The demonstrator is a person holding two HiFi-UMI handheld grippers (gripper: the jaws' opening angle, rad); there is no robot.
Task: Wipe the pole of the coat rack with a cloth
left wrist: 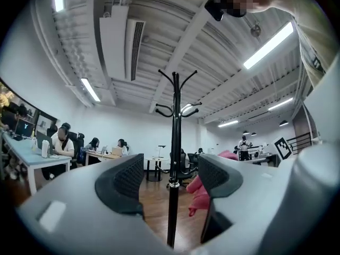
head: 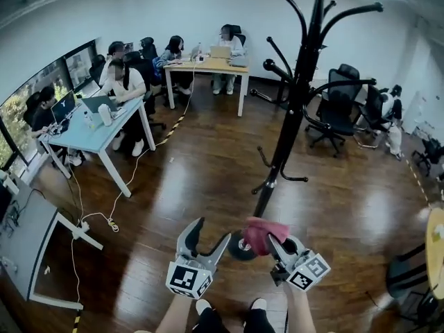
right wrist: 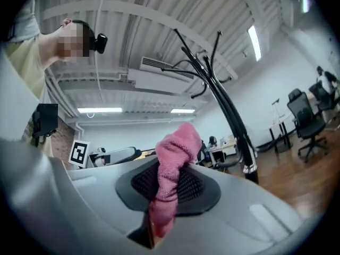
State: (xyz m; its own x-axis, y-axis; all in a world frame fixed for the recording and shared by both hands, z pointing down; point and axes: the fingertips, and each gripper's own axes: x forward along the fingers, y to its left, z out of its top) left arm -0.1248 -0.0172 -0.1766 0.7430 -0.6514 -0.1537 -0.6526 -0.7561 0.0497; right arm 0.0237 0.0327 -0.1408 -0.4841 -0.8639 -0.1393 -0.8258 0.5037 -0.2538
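The black coat rack's pole rises from its round base on the wood floor just ahead of both grippers. My right gripper is shut on a pink cloth, which sits bunched right beside the bottom of the pole. In the right gripper view the cloth stands up out of the right gripper, and the pole leans past to its right. My left gripper is open, left of the base. In its own view the pole runs up between the open left gripper jaws without touching them, with the cloth to the right.
A light blue desk with seated people stands at the left, and a wooden desk at the back. Office chairs stand to the right of the rack. A cable trails over the floor. A yellow table edge shows at far right.
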